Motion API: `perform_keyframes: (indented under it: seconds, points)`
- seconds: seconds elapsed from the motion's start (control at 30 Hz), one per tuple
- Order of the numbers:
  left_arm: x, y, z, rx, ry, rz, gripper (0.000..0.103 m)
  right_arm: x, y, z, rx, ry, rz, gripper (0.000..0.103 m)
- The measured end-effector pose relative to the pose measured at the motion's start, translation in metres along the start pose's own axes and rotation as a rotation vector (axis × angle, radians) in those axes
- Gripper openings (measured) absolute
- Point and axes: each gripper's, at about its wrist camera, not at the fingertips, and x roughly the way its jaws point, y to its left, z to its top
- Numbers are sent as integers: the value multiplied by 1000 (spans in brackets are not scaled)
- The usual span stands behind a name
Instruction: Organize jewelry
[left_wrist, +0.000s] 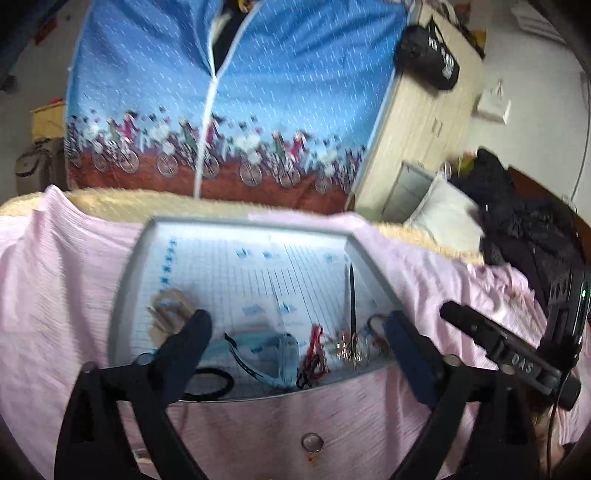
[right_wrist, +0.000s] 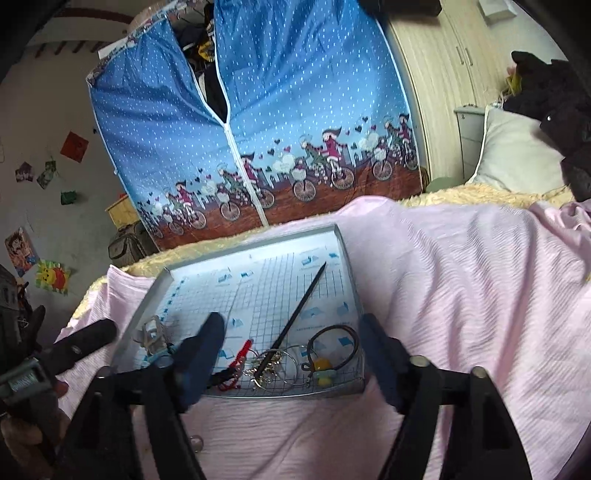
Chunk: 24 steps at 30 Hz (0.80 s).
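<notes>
Jewelry pieces (right_wrist: 273, 365) lay heaped along the near edge of a shallow grey grid-lined tray (right_wrist: 343, 243) on the pink-covered bed (right_wrist: 461, 258), both claws, left (left_wrist: 295, 332) and right (right_wrist: 291, 328), spread wide and empty.

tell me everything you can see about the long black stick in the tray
The black stick is thin, straight and dark, tapering to a point at its far end, probably a hair stick; its material is unclear. It lies flat on the grid-printed floor of the shallow tray, running diagonally from the far right corner down toward the near edge. Its near end rests across the gold trinkets and a thin wire ring. Neither gripper touches it.
</notes>
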Motion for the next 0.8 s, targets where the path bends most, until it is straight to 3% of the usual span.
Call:
perform_keyframes:
  seconds: [0.07, 0.13, 0.4, 0.63, 0.8]
  points:
    - [-28, 0, 3, -8, -83, 3, 101, -17, 6, 2, -11, -37, 12, 97]
    - [-51, 0, 6, -4, -148, 1, 101, -34, 13, 3, -28, -77, 13, 103]
    - [-126, -3, -7, 46, -233, 120, 101, -101, 55, -9, -141, -234, 24, 103]
    - [-174, -15, -48, 108, -224, 179, 101, -135, 89, -41, -223, -267, 43, 103]
    - [-205, -14, -79, 90, -221, 261, 101, -159, 106, -72, -237, -251, 59, 103]
